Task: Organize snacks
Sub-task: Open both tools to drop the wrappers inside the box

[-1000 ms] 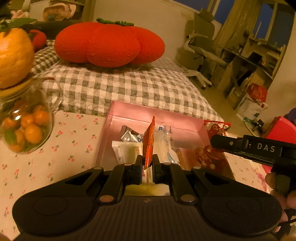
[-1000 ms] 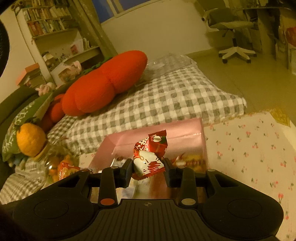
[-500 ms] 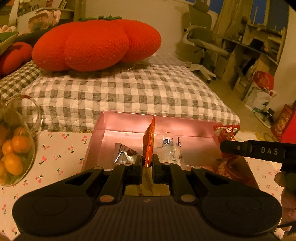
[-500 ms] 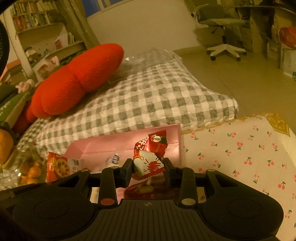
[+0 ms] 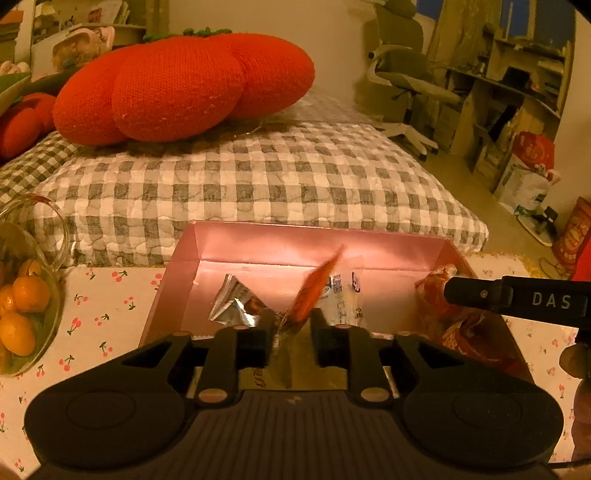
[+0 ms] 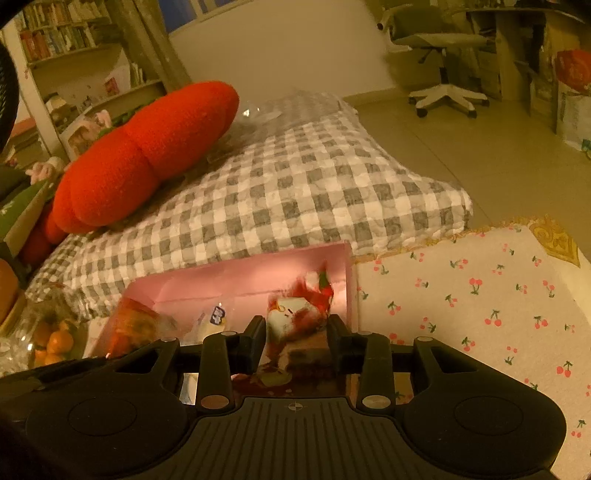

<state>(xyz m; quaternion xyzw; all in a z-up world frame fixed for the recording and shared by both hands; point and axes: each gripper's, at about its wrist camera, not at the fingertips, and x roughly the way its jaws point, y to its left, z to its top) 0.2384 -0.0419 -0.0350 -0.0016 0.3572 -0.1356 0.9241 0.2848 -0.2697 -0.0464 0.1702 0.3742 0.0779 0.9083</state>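
Snack packets: orange packet (image 5: 314,291) and red packet (image 6: 299,314) tilt, blurred, between spread left gripper (image 5: 289,328) and right gripper (image 6: 296,334); either may miss the pink box (image 5: 280,240).

Dim warm yellow light. Checked grey-white mattress (image 5: 258,181) mid-frame, red pumpkin cushion (image 5: 184,81) on it upper left. Plain wall (image 6: 295,48) behind. Office chair (image 6: 439,62) upper right on bare floor (image 6: 498,147). Bookshelf (image 6: 66,33) upper left; wooden shelving (image 5: 517,85) far right.
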